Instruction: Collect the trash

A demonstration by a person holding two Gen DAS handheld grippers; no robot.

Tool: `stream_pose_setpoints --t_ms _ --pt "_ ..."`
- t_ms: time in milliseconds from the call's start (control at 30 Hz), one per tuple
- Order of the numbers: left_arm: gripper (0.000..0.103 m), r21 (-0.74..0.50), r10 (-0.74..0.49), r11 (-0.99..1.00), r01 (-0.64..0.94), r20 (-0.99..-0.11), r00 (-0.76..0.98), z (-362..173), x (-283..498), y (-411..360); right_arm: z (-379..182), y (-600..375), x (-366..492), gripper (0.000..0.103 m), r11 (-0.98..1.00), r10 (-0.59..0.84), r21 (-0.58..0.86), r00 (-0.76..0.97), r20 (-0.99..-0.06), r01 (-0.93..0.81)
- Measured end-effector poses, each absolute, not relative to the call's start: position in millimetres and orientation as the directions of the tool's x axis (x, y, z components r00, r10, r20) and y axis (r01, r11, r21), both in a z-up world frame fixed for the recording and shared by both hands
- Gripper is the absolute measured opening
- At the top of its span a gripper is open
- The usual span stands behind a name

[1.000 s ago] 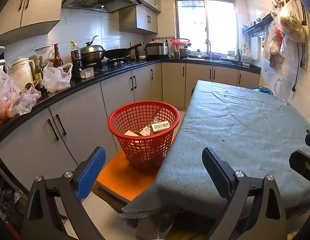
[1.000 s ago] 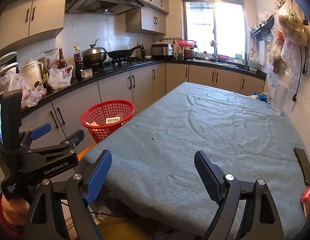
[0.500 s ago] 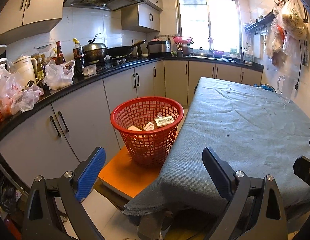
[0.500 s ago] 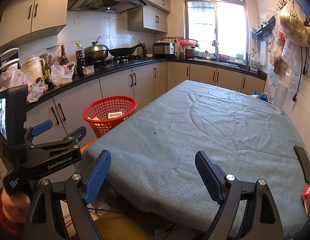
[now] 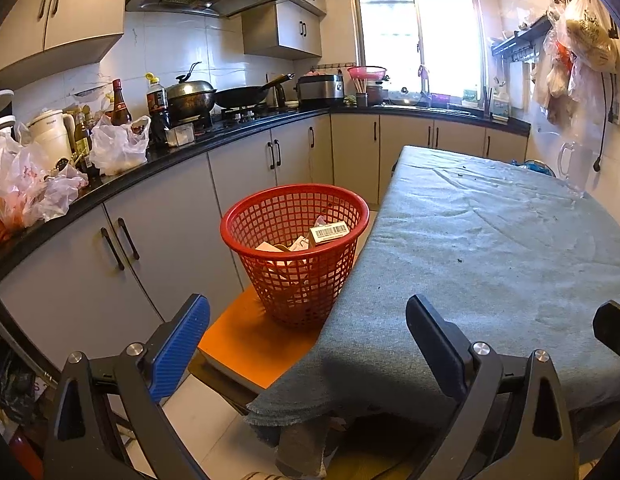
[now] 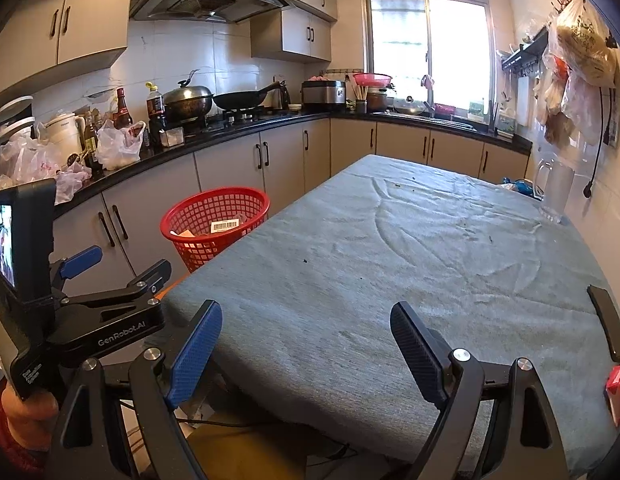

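Kitchen: grey cabinets run along the left wall and under the far window, with a black counter above them.
Counter clutter: plastic bags, bottles, a white kettle, a lidded wok and a black pan on the stove.
Left gripper: jaws released and spread wide, holding nothing, hanging over the near corner where stool and cloth meet.
Orange stool: stands between the cabinets and the surface, carrying the basket.
Red basket: upright mesh bin just beside the cloth's left edge; inside lie paper scraps and a box with a barcode label.
Surface: long, draped in a grey-green cloth with a few dark crumbs scattered on it.
Right gripper: jaws released, empty, low over the near end of the cloth.
Red packet: at the near right edge of the cloth, next to a flat black object.
Glass jug: upright at the far right corner, by the wall.
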State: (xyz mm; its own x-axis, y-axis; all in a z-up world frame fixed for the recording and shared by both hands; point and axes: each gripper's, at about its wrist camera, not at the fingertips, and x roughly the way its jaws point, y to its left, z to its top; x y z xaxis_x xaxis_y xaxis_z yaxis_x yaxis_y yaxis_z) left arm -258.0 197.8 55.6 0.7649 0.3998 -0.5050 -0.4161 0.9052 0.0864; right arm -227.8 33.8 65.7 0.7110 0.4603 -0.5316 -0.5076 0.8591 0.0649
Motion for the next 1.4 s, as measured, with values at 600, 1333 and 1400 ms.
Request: stream_pose_setpoints --t_ms 600,1333,1400 --pt "0.098 0.087 0.402 0.905 -0.417 -0.498 0.768 55.7 -260.8 196.2 62.8 31.3 -224.7 0.091 0.87 0.443 0.065 0.717 -0.538 -0.489" --pt "0.098 0.083 0.4 0.905 -0.416 -0.496 0.771 54.8 -261.1 198.8 58.0 31.3 -221.5 0.093 0.883 0.414 0.051 0.722 -0.554 -0.467" --pt "0.098 0.083 0.401 0.905 -0.417 -0.495 0.771 54.9 -261.3 197.8 57.5 31.2 -220.8 0.093 0.884 0.412 0.051 0.722 -0.556 -0.465"
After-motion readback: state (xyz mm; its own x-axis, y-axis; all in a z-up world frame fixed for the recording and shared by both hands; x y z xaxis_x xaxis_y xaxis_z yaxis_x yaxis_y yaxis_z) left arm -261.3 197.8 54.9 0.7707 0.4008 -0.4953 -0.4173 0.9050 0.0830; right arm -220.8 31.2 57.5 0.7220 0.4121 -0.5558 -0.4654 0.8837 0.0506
